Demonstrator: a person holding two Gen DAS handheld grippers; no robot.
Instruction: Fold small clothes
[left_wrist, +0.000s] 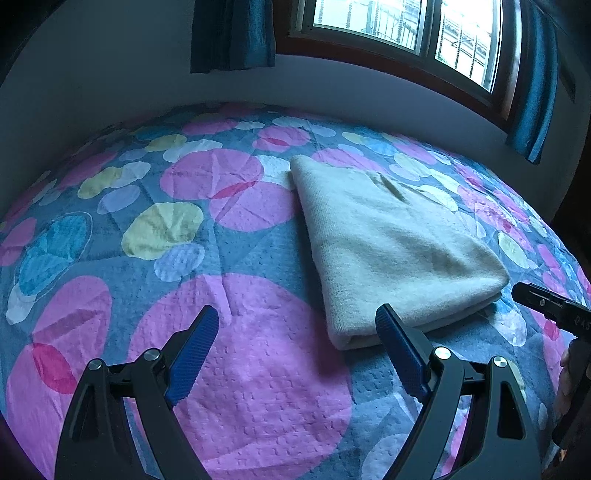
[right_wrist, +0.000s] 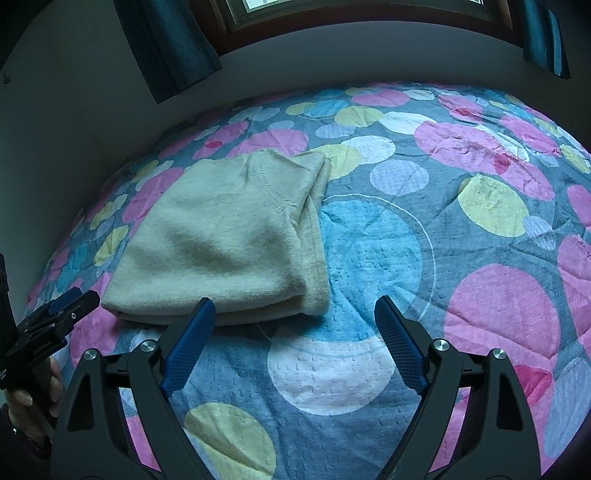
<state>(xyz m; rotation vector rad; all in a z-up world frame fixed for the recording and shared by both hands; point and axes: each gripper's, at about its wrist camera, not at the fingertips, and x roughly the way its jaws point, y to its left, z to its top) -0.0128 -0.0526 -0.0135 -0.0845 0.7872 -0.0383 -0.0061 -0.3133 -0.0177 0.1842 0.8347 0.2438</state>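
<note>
Left gripper (left_wrist: 295, 334) hovering over bed (left_wrist: 240, 369), jaws spread wide, pinching nothing. Sweater (left_wrist: 391, 247) lying folded on the bed, ahead and right of these jaws; near corner sitting just behind right blue pad (left_wrist: 397, 350), contact not determinable. Left pad (left_wrist: 192, 354) over a pink circle of the bedspread, clear of the sweater.

Right gripper (right_wrist: 295, 334) also hovering over bed (right_wrist: 424, 258), jaws spread wide, holding nothing. Sweater (right_wrist: 225, 240) lying ahead and left of these jaws, neckline facing away toward the wall, folded edge nearest; left pad (right_wrist: 190, 347) overlapping the sweater's near edge in view, touching or not unclear. Right pad (right_wrist: 399, 347) over blue and white circles, well apart from the sweater.

Showing at right edge of left view: right gripper (left_wrist: 546, 306). Showing at left edge of right view: left gripper (right_wrist: 55, 314), in a hand (right_wrist: 33, 398).

Window (left_wrist: 406, 26) and curtain (left_wrist: 232, 33) beyond the bed.
</note>
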